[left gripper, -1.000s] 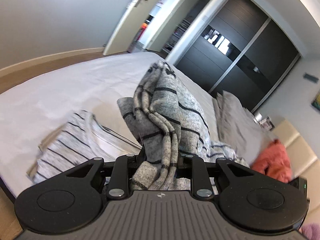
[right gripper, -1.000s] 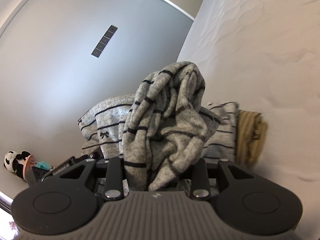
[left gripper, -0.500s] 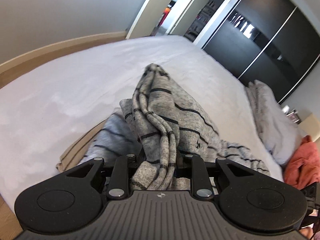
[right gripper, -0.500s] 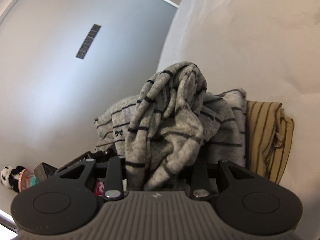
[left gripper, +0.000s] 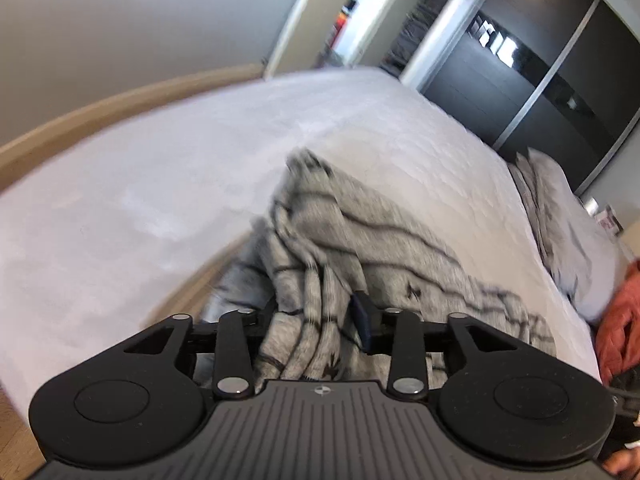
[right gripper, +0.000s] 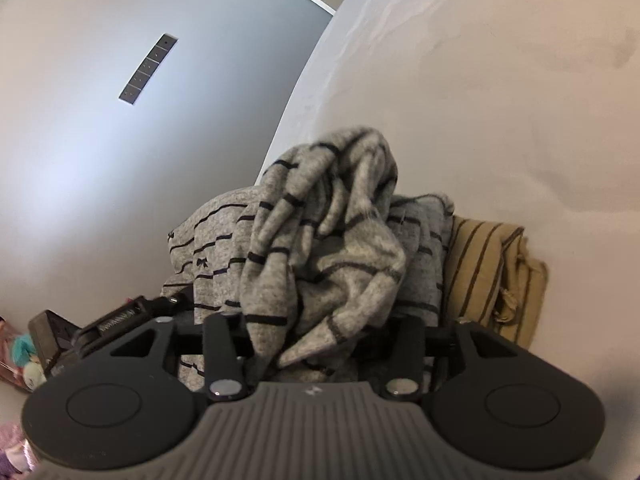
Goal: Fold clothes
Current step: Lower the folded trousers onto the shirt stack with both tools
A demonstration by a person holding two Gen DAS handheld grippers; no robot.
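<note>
As both grippers swing lower over the bed, the left gripper and right gripper keep their jaws clamped on the bunched grey striped garment, now carried across the folded tan striped piece; motion blur hides its edges, and its lower hem is hidden.

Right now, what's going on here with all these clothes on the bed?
A person is folding laundry on a white bed using two handheld tongs. The left tongs and the right tongs are both clamped on the same grey knit garment with thin black stripes, which is bunched and lifted between them. Beside it in the right wrist view lies a folded tan striped garment. The left wrist view is blurred, so the tongs seem to be in motion.
</note>
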